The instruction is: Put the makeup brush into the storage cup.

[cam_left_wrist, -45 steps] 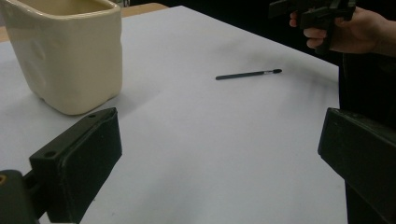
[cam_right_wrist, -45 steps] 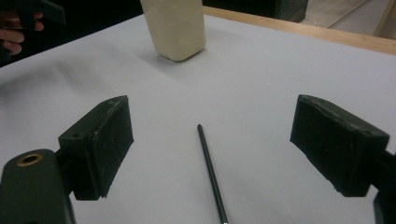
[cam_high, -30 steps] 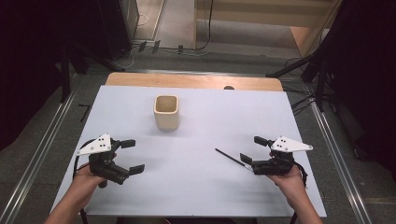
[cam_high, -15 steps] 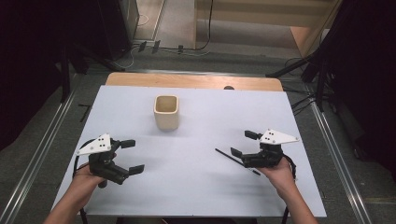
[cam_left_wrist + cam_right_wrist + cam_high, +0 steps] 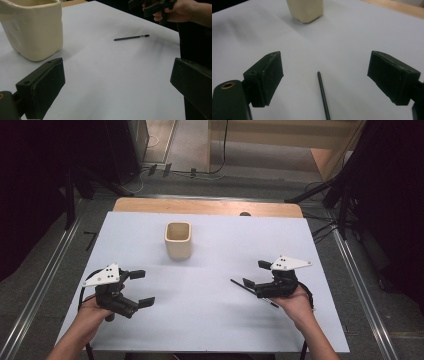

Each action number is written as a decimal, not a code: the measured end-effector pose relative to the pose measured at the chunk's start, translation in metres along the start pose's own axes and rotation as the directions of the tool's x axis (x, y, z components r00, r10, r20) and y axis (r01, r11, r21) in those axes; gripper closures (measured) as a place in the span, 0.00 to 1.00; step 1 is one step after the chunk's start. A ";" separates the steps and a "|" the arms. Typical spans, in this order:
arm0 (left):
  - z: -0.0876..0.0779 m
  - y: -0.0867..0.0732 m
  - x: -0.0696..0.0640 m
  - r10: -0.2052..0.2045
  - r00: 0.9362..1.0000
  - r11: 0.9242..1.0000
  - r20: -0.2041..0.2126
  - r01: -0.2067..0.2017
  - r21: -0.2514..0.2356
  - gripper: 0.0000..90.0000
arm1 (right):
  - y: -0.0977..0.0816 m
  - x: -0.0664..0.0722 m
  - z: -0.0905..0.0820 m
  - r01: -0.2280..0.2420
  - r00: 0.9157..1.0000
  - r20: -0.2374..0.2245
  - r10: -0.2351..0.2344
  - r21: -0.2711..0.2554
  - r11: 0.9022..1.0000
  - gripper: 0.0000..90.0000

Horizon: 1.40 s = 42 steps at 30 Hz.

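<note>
No readable text anywhere.

I look at the cream cup [image 5: 178, 240], the thin black stick [image 5: 253, 293] and the white table [image 5: 215, 320], and none of them carries a word, label, brand or number that I can read.

The right tool [image 5: 256, 274] hides the thin black rod's [image 5: 243, 287] middle in the high view

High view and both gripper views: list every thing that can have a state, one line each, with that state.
Cream cup: upright, mouth open, contents cannot be told.
Black stick: lying flat on the table, ungripped, between the right gripper's jaws.
Left gripper: open, holding nothing.
Right gripper: open, over the black stick.
White table: bears the cup and stick.
</note>
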<state>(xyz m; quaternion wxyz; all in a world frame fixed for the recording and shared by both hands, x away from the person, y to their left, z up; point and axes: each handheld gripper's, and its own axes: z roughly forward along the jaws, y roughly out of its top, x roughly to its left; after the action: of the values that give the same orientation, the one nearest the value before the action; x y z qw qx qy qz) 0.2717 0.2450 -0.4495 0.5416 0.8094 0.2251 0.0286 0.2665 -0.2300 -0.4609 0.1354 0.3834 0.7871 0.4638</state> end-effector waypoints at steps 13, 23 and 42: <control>-0.001 -0.001 0.000 0.004 1.000 1.000 -0.009 -0.004 0.014 0.00 | 0.010 0.001 0.003 0.036 0.999 0.010 -0.039 0.237 0.971 0.15; 0.000 -0.002 0.000 0.009 1.000 1.000 -0.011 -0.008 0.028 0.00 | 0.019 0.005 0.011 0.106 0.994 -0.041 -0.098 0.411 0.905 0.17; 0.002 -0.002 -0.001 0.015 1.000 0.999 -0.010 -0.014 0.040 0.00 | 0.024 0.005 0.026 0.137 0.990 -0.057 -0.131 0.642 0.754 0.24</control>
<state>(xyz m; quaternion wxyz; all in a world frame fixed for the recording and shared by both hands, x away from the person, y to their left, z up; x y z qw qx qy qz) 0.2706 0.2438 -0.4519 0.5241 0.8214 0.2225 0.0323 0.2893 -0.2033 -0.4542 0.0251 0.3472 0.9244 0.1559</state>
